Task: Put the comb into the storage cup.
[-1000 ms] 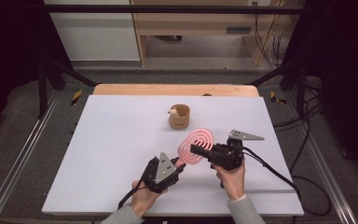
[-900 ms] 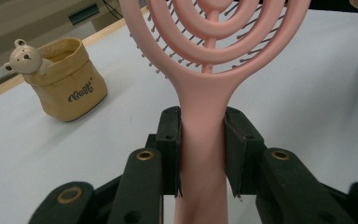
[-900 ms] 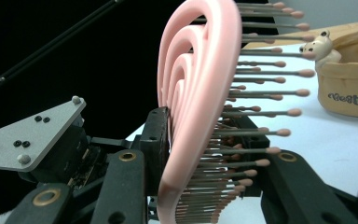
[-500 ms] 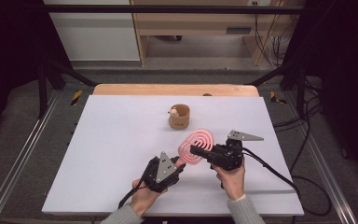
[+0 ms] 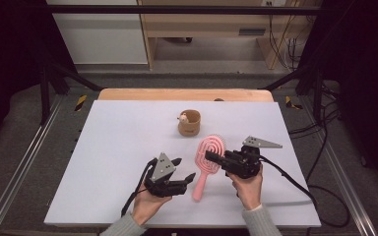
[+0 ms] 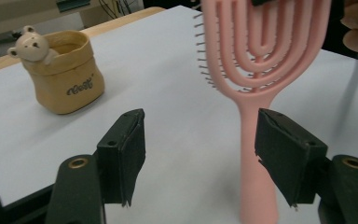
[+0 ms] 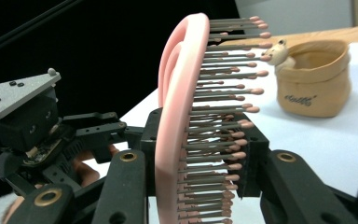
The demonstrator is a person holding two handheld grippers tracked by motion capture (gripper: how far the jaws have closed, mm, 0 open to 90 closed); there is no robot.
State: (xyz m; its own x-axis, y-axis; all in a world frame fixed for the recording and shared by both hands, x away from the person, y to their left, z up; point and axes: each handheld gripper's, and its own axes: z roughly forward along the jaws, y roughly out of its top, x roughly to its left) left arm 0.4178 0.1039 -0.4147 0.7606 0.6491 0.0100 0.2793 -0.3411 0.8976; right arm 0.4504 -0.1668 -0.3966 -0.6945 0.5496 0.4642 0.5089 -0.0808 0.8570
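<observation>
I have the pink hairbrush point(image 5: 207, 158) pinched at its head by my right gripper point(image 5: 213, 158), jaws clamped across the oval paddle and its bristles point(image 7: 223, 140). The long axis of the brush runs from that head down toward my side of the table, handle end point(image 5: 197, 191) low near the white tabletop point(image 5: 118, 147). My left gripper point(image 5: 183, 169) sits just to the left of the handle; its jaws have just been opening, and from the left gripper view the handle point(image 6: 256, 182) stands between them, close against the right-hand pad point(image 6: 286, 158) with a wide gap to the other, no squeeze on it. So the brush hangs from the right grip alone, I judge.

Beyond the brush head, well apart, a tan bear cup point(image 5: 189, 123) stands upright. The table sits inside a dark metal frame point(image 5: 44, 88), wooden furniture point(image 5: 202, 24) behind.
</observation>
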